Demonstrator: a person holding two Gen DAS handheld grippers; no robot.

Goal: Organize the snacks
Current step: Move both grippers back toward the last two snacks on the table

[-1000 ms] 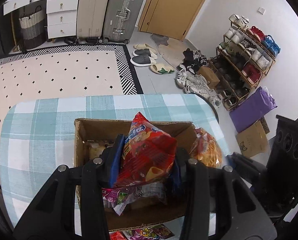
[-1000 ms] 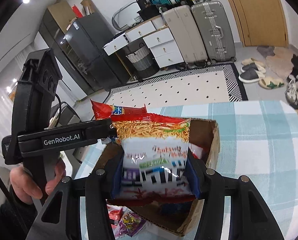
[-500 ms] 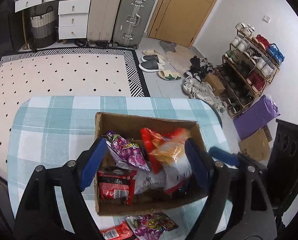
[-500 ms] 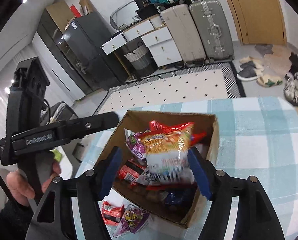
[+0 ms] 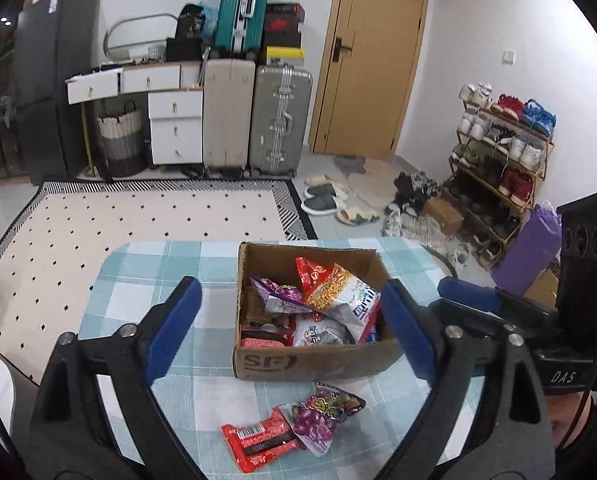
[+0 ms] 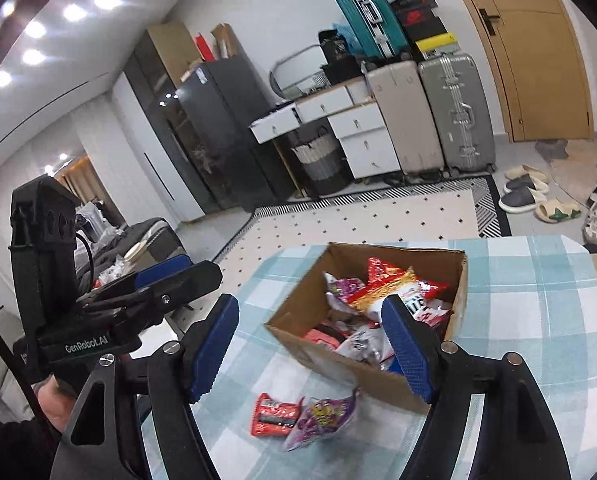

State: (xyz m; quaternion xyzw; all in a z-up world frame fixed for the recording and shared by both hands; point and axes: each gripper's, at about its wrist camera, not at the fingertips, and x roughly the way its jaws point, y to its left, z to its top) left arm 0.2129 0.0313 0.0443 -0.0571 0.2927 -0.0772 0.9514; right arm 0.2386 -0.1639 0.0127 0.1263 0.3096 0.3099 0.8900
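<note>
snacks fill the cardboard box (image 5: pixel 314 364); two packets (image 5: pixel 294 426) lie on the bench (image 5: pixel 186 392). both hand-held grippers hang wide open, empty. best to pinch one packet flat.

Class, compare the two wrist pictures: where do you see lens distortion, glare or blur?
Left wrist view: fisheye bends the door and darkens the corners; cardboard box and snacks look sharp. Right wrist view: ceiling lights glare and smear at upper left, the fridge leans with the distortion, and the purple snack packet is slightly soft.
</note>
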